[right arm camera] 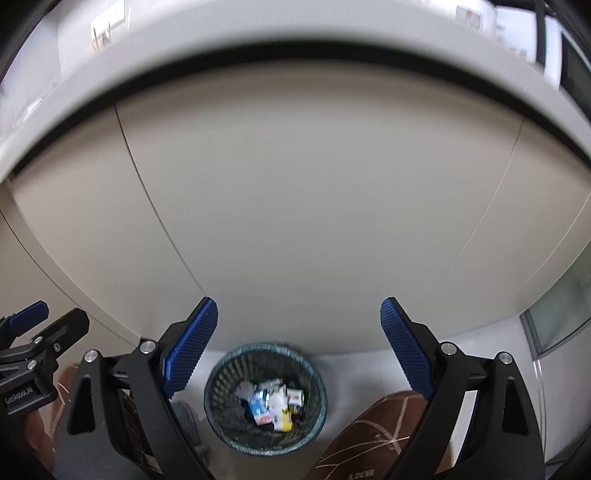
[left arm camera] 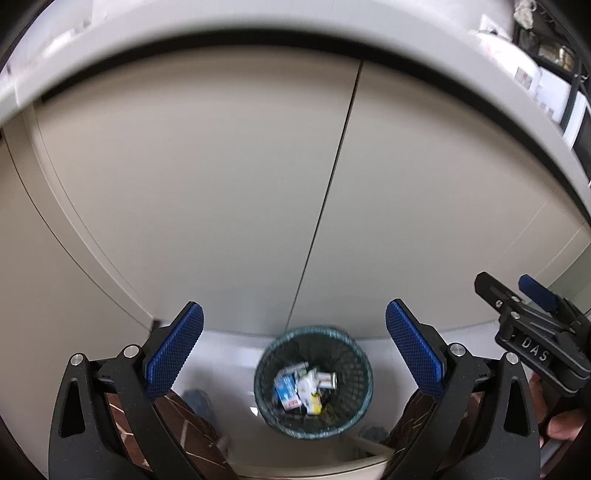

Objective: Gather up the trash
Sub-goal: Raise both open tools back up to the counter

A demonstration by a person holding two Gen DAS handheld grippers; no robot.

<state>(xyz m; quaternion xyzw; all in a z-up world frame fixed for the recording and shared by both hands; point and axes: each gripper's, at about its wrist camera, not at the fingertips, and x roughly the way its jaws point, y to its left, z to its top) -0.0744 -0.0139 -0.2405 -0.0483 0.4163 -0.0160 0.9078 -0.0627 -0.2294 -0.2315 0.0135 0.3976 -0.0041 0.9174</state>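
Observation:
A round dark mesh waste bin stands on the pale floor below, against a beige cabinet. It holds several pieces of trash: a blue and white carton, white wrappers, a small can. The bin also shows in the right wrist view with the same trash. My left gripper is open and empty, held high above the bin. My right gripper is open and empty, also high above the bin. The right gripper shows at the right edge of the left wrist view, and the left gripper at the left edge of the right wrist view.
Beige cabinet doors fill the middle under a grey countertop edge. White boxes and papers lie on the counter at the far right. The person's brown patterned clothing and a shoe show near the bin.

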